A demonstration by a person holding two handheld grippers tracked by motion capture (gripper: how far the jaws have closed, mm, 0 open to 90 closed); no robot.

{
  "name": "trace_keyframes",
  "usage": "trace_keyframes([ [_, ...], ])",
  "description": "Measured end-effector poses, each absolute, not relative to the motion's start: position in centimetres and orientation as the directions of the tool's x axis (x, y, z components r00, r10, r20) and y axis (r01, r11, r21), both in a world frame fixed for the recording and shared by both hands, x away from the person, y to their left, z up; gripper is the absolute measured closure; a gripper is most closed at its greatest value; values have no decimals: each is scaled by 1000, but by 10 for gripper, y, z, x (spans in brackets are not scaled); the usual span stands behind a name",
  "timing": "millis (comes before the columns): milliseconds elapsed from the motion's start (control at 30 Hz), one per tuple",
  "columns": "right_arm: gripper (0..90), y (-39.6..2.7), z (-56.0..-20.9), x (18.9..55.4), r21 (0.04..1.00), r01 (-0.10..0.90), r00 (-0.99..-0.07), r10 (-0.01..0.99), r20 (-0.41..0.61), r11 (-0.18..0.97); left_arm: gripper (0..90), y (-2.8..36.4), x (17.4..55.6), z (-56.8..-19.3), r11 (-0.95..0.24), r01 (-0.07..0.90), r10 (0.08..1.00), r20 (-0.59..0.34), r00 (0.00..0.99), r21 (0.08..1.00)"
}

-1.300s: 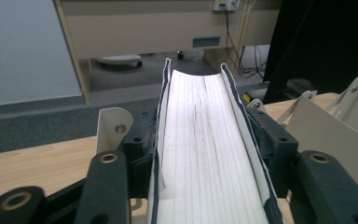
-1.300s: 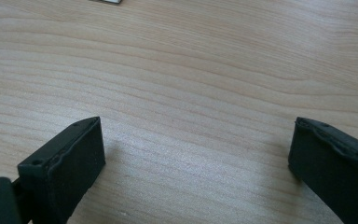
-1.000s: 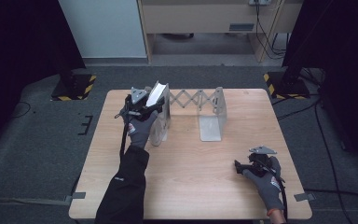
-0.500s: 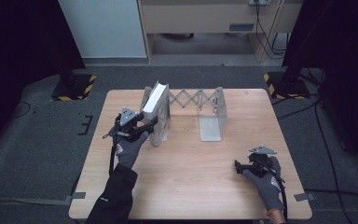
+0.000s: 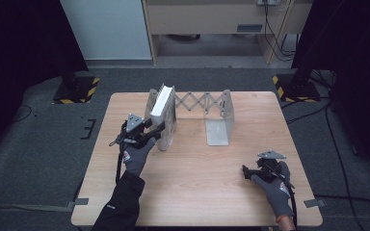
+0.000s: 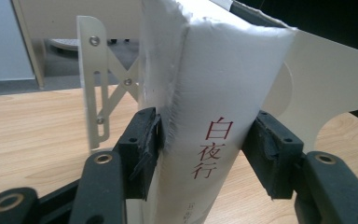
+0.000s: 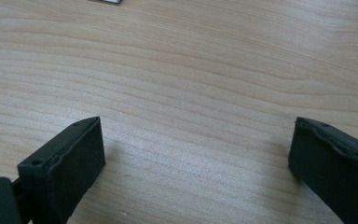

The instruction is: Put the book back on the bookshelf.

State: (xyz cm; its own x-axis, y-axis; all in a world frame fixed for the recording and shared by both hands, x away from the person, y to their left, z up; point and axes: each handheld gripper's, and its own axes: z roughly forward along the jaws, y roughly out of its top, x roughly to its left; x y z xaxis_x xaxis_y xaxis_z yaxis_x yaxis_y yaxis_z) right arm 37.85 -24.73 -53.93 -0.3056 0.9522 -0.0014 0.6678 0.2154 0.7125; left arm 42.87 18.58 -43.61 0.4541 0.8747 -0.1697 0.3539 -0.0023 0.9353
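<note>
L gripper (image 5: 160, 129) pinching white book (image 6: 214, 93) by its spine, low down; both pads press the covers, jaws have just been closing onto it. Book stands upright w/ red characters on spine, at L end of the expanding book rack (image 5: 207, 103), against rack's L end plate (image 5: 150, 103). Rack's R end plate (image 5: 224, 108) stands well apart from book, scissor links between. L hand (image 5: 137, 151) gloved, just in front of book on the wooden table (image 5: 197, 192). R gripper (image 5: 245, 172) near table's front R corner, far from rack, jaws spread wide over bare wood, nothing between them.
</note>
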Motion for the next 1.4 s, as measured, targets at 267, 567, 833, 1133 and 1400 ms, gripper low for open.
trace_keyframes([
  [267, 39, -247, -539, 378, 713, 668, -305, 952, -2, 215, 407, 173, 433, -440, 16, 352, 870, -187, 456, 936],
  [567, 39, -247, -539, 378, 712, 668, -307, 952, -1, 217, 379, 167, 439, -443, 30, 350, 865, -200, 460, 936],
  [833, 39, -247, -539, 378, 712, 668, -308, 951, -1, 217, 371, 164, 447, -442, 17, 346, 867, -186, 462, 938],
  [1133, 39, -247, -539, 378, 712, 668, -309, 951, -2, 218, 369, 163, 454, -440, 4, 352, 868, -178, 464, 936],
  [1400, 39, -247, -539, 378, 711, 669, -309, 951, -1, 218, 353, 163, 456, -440, -2, 363, 859, -184, 477, 932],
])
